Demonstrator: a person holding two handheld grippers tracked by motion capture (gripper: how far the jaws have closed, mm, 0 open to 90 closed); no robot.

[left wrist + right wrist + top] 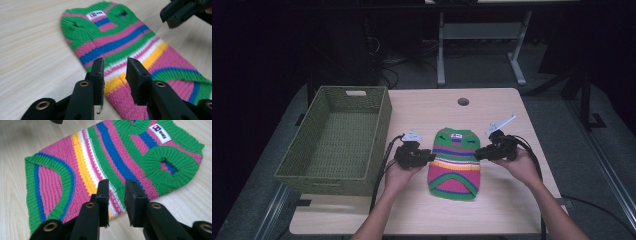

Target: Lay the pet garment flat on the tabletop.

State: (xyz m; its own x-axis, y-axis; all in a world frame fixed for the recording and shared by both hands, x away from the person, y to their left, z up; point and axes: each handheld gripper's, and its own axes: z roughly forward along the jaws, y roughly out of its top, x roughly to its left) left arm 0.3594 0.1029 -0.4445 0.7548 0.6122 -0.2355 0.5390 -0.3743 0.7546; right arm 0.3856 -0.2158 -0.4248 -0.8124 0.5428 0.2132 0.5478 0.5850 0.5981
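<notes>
**Striped knit flanked by two parted claws on a pale worktop**

Pale wood grain forms the worktop (507,200), set in a dim room with dark floor and the legs of another table behind. At its middle a small striped knitted garment (455,162) is laid flat, its green collar end with the white label (457,135) turned away from the person and its rounded pink hem toward them. Two sleeve openings are seen near the collar. It seems to be spread out this way so that both side edges can be reached at once.

The left claw (430,157) is held at the garment's left edge, over the yellow and pink bands; its jaws are narrowly parted, with nothing between them. The right claw (477,153) is held at the opposite edge, over the green and white stripes, likewise narrowly parted and empty. Whether either touches the knit cannot be told. The mirrored placement suggests a two-sided pinch or fold is being prepared.

A woven green basket (380,131) stands at the worktop's left, just beside the left hand, empty, probably meant to receive the garment.
</notes>
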